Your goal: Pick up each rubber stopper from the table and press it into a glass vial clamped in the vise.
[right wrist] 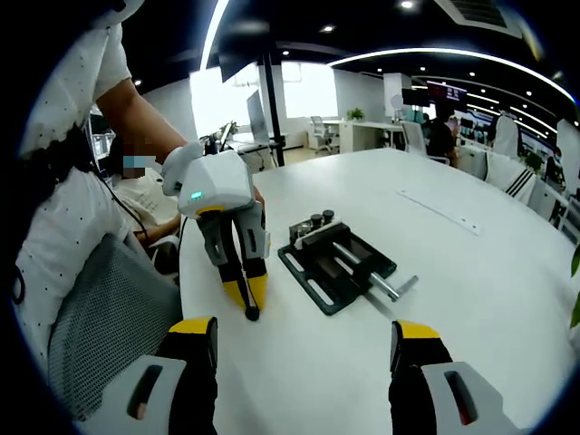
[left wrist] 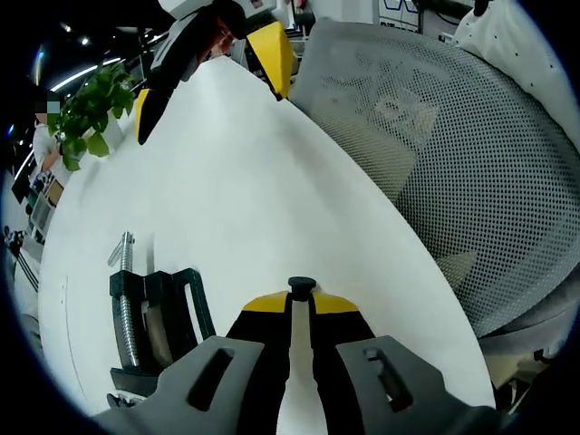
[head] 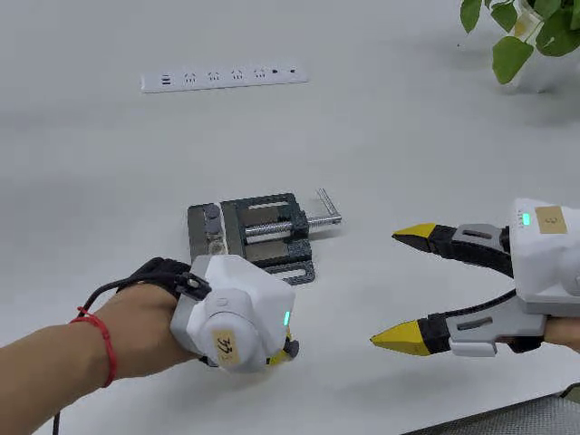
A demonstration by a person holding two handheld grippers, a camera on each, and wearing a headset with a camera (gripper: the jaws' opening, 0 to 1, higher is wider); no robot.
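A black vise (head: 263,237) sits mid-table with small glass vials (head: 215,231) clamped at its left end; dark caps show on the vials (right wrist: 317,219) in the right gripper view. My left gripper (head: 288,347) hovers near the table in front of the vise, shut on a small black rubber stopper (left wrist: 302,286) that pokes out beyond its yellow tips. The same stopper (right wrist: 251,314) points down at the tabletop. My right gripper (head: 403,287) is held to the right of the vise, jaws wide open with nothing between them (right wrist: 305,335).
A white power strip (head: 224,78) lies at the back of the white table (head: 381,145). Green plant leaves (head: 521,32) hang at the far right corner. A grey mesh chair (left wrist: 453,163) stands just off the table's near edge.
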